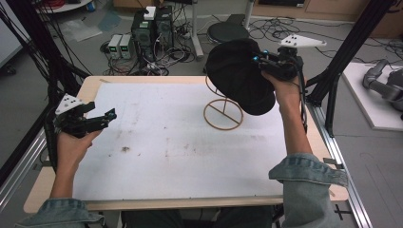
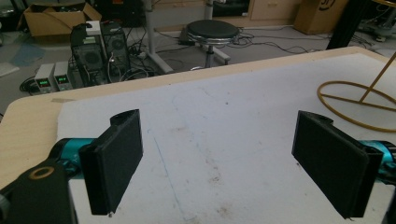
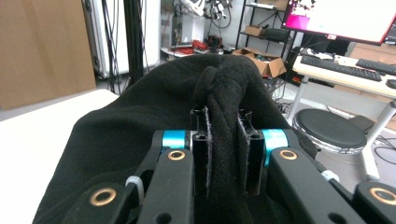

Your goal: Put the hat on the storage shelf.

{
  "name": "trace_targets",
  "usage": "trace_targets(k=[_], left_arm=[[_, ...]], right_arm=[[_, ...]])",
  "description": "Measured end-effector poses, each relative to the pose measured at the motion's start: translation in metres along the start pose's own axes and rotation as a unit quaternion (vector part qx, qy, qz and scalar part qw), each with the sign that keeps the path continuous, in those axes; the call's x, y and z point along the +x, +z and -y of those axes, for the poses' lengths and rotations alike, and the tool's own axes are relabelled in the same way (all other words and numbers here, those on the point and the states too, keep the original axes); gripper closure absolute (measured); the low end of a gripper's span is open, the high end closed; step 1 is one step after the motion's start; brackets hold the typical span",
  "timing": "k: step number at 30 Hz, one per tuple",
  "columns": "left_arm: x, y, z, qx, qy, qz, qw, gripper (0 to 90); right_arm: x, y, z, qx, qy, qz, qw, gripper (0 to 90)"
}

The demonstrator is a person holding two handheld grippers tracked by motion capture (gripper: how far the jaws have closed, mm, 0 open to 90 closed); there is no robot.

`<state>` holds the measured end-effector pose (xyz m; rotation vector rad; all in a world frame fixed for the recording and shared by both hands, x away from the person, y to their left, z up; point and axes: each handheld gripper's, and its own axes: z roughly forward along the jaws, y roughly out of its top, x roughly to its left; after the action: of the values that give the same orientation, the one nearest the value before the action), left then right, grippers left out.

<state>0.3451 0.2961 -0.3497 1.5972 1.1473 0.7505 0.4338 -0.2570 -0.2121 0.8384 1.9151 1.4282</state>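
At the far right of the white-covered wooden table point(image 1: 157, 142), we hold a soft black fabric hat point(image 1: 240, 76) up in the air with our right tool point(image 1: 260, 61), its jaws pinched together on a bunched fold of the cloth. In the right gripper view the same right tool point(image 3: 224, 154) shows the two black pads pressing a thick ridge of the black fabric hat point(image 3: 140, 116) between them, the rest of the cloth draping away in front. Our right forearm, in a rolled denim sleeve point(image 1: 306, 173), reaches up along the table's right edge, the wrist bent inward so the tool points left towards the hat. The hat hangs over the thin golden wire stand point(image 1: 222, 111), whose ring base rests on the table; we cannot tell whether the cloth touches the top of the wire. Our left hand point(image 1: 71, 147) rests at the table's left edge, well apart from the hat, palm turned up under the left tool point(image 1: 110, 115), which points right across the cover. In the left gripper view the left tool point(image 2: 219, 154) has its jaws wide apart with nothing between them, and the golden wire stand point(image 2: 355, 105) lies beyond.
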Motion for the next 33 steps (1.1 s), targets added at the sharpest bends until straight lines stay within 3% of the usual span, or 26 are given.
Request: trace_targets(k=[16, 24, 33], left_arm=[[0.000, 0.000, 0.000, 0.001, 0.001, 0.002, 1.0000, 16.7], [0.000, 0.000, 0.000, 0.001, 0.002, 0.002, 1.0000, 16.7], [0.000, 0.000, 0.000, 0.000, 0.002, 0.001, 1.0000, 16.7]], right_arm=[[0.006, 0.029, 0.003, 0.035, -0.013, -0.014, 0.9992, 79.2], [0.008, 0.034, 0.004, 0.044, -0.011, -0.020, 0.9987, 77.2], [0.011, 0.036, 0.005, 0.051, -0.017, -0.011, 0.9985, 75.6]])
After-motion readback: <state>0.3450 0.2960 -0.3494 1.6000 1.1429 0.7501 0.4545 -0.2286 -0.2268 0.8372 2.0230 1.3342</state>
